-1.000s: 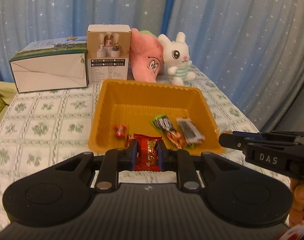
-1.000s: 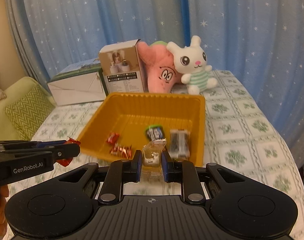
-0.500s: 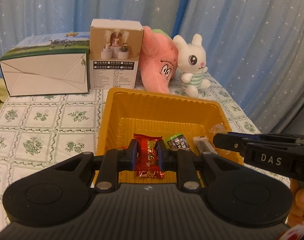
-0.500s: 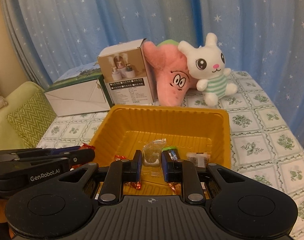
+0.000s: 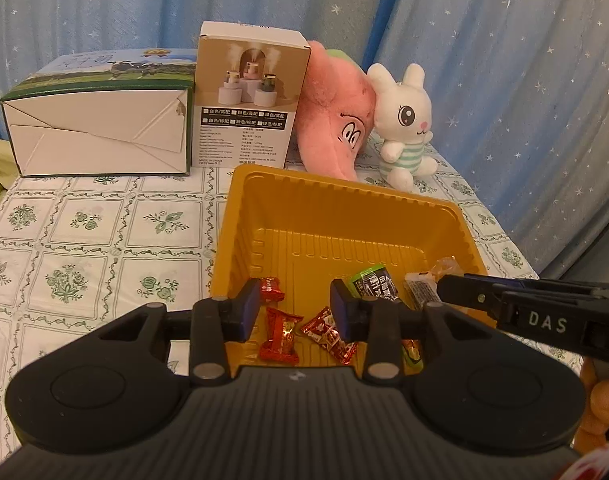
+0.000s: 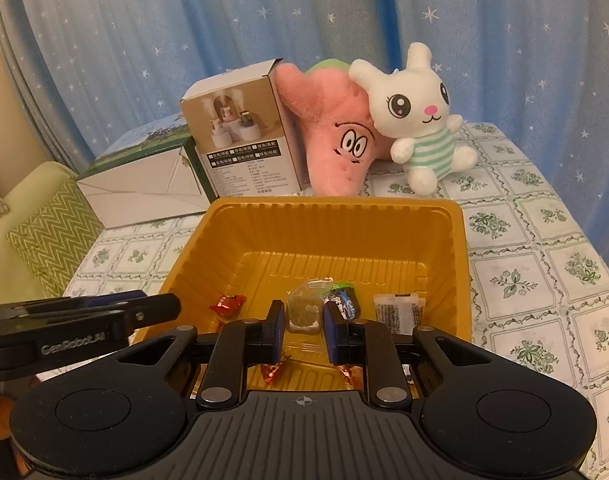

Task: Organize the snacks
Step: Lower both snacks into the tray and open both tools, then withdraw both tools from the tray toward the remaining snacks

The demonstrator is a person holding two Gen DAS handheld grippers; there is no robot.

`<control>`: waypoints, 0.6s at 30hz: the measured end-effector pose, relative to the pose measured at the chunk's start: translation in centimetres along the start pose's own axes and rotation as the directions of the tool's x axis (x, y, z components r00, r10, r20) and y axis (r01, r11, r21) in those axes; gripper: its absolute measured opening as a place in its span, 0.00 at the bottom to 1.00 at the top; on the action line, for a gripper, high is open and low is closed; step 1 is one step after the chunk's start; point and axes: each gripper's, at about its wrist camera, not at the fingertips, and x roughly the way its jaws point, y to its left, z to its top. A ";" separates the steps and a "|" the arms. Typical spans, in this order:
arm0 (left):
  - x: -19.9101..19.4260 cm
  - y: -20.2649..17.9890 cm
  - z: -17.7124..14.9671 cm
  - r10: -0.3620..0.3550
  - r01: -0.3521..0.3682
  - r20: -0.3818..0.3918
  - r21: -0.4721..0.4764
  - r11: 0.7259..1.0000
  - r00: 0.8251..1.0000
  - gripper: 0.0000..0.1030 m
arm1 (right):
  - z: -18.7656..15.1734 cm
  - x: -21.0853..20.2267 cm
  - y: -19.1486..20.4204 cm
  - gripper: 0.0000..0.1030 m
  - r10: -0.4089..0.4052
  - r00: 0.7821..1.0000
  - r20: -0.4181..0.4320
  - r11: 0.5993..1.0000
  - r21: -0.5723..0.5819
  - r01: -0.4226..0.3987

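A yellow plastic tray (image 5: 336,204) (image 6: 336,216) sits on the patterned tablecloth and holds several wrapped snacks. My left gripper (image 5: 296,310) is open over the tray's near edge, with a red candy packet (image 5: 282,334) lying in the tray below it. My right gripper (image 6: 303,326) is over the tray with a clear snack packet (image 6: 304,310) between its fingers; the jaws stand slightly apart. A green packet (image 5: 374,282) and a black-and-white packet (image 6: 398,308) lie in the tray. The right gripper shows in the left wrist view (image 5: 444,288).
Behind the tray stand a white and green carton (image 5: 100,128), a humidifier box (image 5: 250,100), a pink plush star (image 5: 336,120) and a white rabbit plush (image 5: 406,128). A green cushion (image 6: 48,236) lies at the left. Blue starred curtains hang behind.
My left gripper has opened and the red candy packet has dropped into the tray. Both grippers have moved forward over the tray. My right gripper's jaws have widened around the clear packet.
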 end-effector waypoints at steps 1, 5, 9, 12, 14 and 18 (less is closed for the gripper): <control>-0.1 0.1 -0.1 0.002 -0.002 0.002 0.000 1.000 1.000 0.36 | 0.0 0.0 0.0 0.20 0.000 1.000 -0.001 1.000 0.001 0.000; -0.7 0.4 -0.3 0.004 -0.003 0.004 -0.011 1.000 1.000 0.38 | 0.0 0.3 0.1 0.20 0.002 1.000 -0.007 1.000 0.006 -0.002; -1.3 0.8 -0.8 0.007 -0.007 0.007 -0.009 1.000 1.000 0.41 | 0.2 0.7 -0.1 0.20 0.026 1.000 -0.009 0.999 0.019 -0.026; -1.8 1.0 -1.4 0.010 -0.009 0.009 -0.015 1.000 1.000 0.42 | 0.1 0.9 -0.4 0.39 0.043 0.999 -0.010 0.998 0.048 -0.042; -2.4 1.2 -1.9 0.002 -0.002 0.013 -0.028 1.000 1.000 0.45 | -0.2 0.3 -0.7 0.62 0.036 0.999 0.017 0.997 0.065 -0.037; -3.9 1.4 -3.2 0.000 0.001 0.023 -0.046 0.999 1.000 0.47 | -0.9 -1.5 -1.0 0.62 0.037 0.999 0.038 0.996 0.077 -0.040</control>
